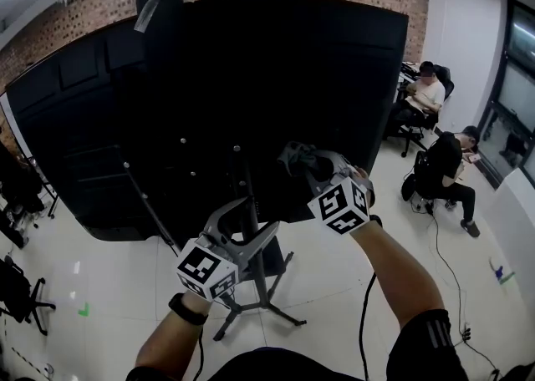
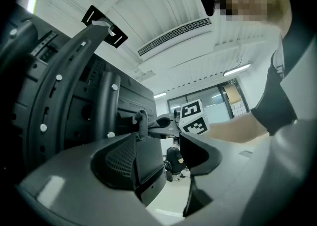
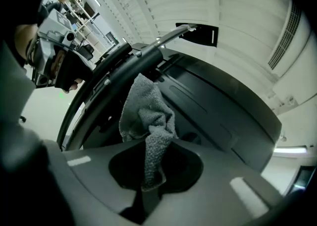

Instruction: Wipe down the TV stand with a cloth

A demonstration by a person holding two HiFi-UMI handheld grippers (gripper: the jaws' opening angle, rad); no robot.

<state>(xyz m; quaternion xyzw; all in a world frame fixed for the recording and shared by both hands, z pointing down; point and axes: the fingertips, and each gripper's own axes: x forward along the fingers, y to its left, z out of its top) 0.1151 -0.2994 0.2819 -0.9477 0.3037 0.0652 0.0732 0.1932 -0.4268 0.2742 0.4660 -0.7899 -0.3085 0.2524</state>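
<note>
The right gripper (image 1: pixel 311 169), jaws clamped on the grey cloth (image 3: pixel 146 121), holds it high against the TV stand (image 1: pixel 255 275), whose upright post runs down just left, nearer the left gripper (image 1: pixel 241 231), which is parted and empty.

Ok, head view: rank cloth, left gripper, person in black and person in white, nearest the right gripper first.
1. Cloth, pinched in the fingers of the right gripper.
2. Left gripper, lower left.
3. Person in black, seated on the right.
4. Person in white, behind, farthest back.
</note>
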